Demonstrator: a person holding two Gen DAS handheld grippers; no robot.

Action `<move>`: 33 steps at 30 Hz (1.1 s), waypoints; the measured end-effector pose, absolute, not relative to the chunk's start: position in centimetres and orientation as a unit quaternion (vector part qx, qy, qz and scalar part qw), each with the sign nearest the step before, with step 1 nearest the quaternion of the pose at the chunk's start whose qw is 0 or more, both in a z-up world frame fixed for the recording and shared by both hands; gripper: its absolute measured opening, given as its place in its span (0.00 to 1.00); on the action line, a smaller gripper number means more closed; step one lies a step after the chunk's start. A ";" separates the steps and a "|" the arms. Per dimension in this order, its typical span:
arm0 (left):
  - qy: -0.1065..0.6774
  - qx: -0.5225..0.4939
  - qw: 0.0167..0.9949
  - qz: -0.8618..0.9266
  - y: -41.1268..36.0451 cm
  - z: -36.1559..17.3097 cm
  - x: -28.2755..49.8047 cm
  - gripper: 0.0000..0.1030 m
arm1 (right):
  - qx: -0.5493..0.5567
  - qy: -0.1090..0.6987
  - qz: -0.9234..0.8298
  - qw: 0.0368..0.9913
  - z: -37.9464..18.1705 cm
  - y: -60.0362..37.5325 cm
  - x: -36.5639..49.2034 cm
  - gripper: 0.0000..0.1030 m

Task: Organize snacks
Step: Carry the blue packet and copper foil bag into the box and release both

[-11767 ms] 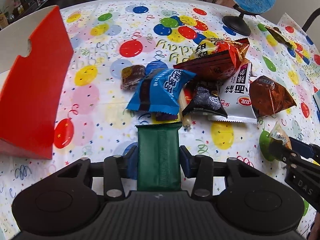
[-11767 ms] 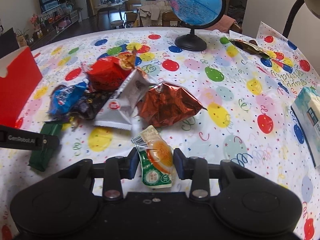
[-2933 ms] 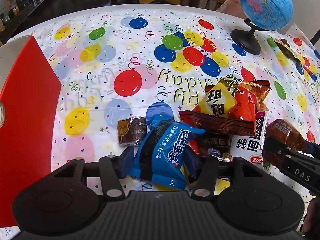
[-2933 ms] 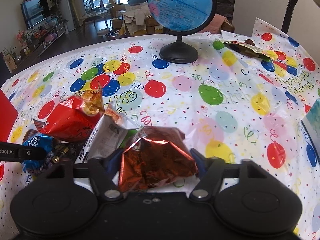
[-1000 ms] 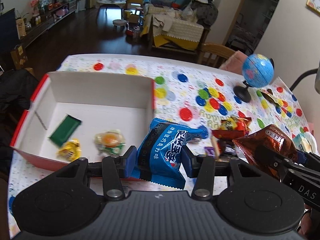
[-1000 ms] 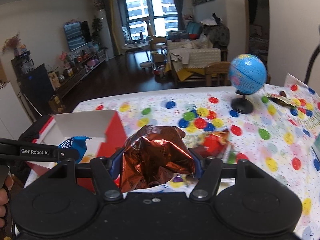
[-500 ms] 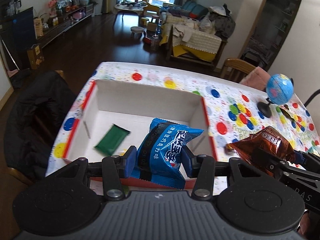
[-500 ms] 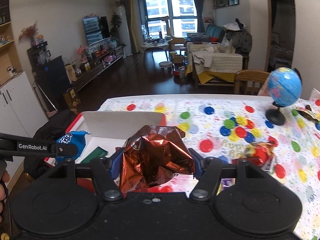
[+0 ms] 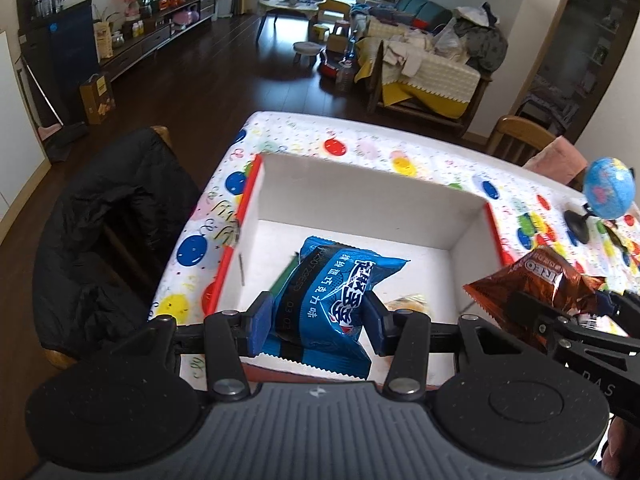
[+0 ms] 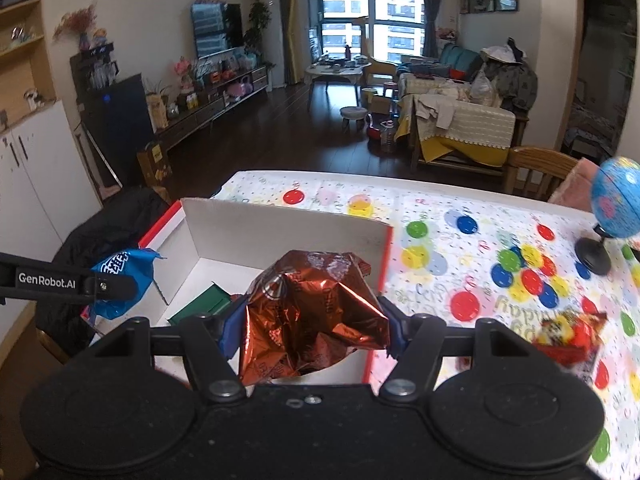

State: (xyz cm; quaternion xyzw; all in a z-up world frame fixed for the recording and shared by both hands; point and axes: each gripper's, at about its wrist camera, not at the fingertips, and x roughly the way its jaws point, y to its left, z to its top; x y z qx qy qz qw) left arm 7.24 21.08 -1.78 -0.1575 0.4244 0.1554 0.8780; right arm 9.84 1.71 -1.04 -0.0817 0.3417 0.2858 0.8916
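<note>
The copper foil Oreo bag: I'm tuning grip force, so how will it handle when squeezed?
The copper foil Oreo bag looks puffy and creased, so probably light and crushable. Its glossy foil may slip in the right gripper.

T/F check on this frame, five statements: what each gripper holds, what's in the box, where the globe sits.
1. The left gripper is clamped on a blue snack packet. True.
2. The right gripper is empty. False: it grips a copper foil packet.
3. The red box has nothing in it. False: a green packet lies on its floor.
4. The globe stands on the balloon tablecloth, outside the box. True.
5. Both held packets already lie on the box floor. False: both are in the grippers, above the box.
</note>
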 end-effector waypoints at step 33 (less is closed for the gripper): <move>0.484 -0.064 0.864 0.119 22.1 -9.2 16.0 0.46 | -0.162 0.412 0.308 0.842 -9.0 8.1 16.8 0.67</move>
